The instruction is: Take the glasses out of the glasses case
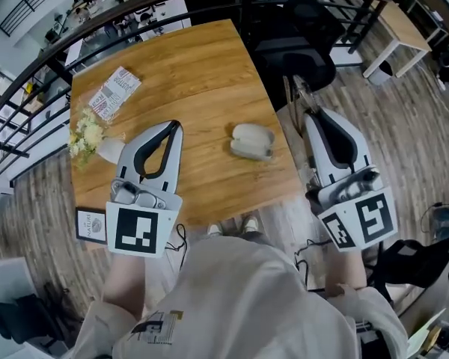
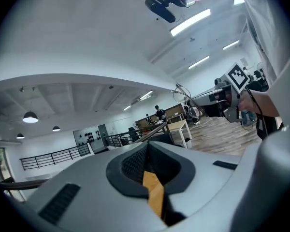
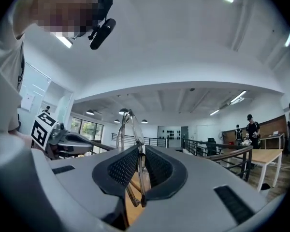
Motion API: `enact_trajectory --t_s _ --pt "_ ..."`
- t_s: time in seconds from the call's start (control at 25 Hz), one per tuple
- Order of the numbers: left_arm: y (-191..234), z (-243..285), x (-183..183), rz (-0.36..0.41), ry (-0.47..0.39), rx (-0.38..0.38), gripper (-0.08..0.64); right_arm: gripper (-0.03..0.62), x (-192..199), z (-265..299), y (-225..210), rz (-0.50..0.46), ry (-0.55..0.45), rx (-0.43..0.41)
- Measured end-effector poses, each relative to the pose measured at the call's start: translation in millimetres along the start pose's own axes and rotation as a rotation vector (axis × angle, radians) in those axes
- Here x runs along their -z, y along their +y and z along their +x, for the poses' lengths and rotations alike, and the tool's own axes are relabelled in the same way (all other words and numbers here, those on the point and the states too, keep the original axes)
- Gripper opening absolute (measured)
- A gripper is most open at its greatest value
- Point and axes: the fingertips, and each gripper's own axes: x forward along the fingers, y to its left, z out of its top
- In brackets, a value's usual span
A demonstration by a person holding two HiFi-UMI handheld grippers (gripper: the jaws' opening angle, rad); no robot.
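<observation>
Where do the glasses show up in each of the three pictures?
Right gripper view: glasses upright between the jaws, centre.
Head view: thin, at the right gripper's tip, right of middle.
Left gripper view: tiny, right of centre, at that gripper's tip.
Shared landmark: the right gripper holding them.

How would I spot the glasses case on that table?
Look at the wooden table. Near its right edge, alone, lies the glasses case: a pale rounded shell, unlike the flat printed packet and flowers at the left.
</observation>
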Motion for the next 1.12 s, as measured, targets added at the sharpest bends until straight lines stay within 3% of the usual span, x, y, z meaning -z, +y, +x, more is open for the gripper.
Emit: enact_trajectory --t_s 0.24,0.6,0.84,1.0,1.12 --pt "-4 -18 -5 -0.01 -0.015 -0.009 0.017 0.066 -7 -29 8 0.03 -0.024 0.012" --pt "-7 -40 30 -0.072 0.066 -0.039 0.017 0.066 25 -36 37 0.114 0.033 -0.052" --pt "-12 -49 56 -0.089 0.119 -0.023 0.017 0.066 39 -38 51 0.089 0.095 -0.079" --pt "-16 -49 58 -0.05 0.083 0.008 0.017 0.066 43 -36 51 0.08 0.105 -0.074" --pt "-16 -50 57 -0.066 0.091 0.006 0.017 0.066 44 -35 54 0.084 0.105 -0.075"
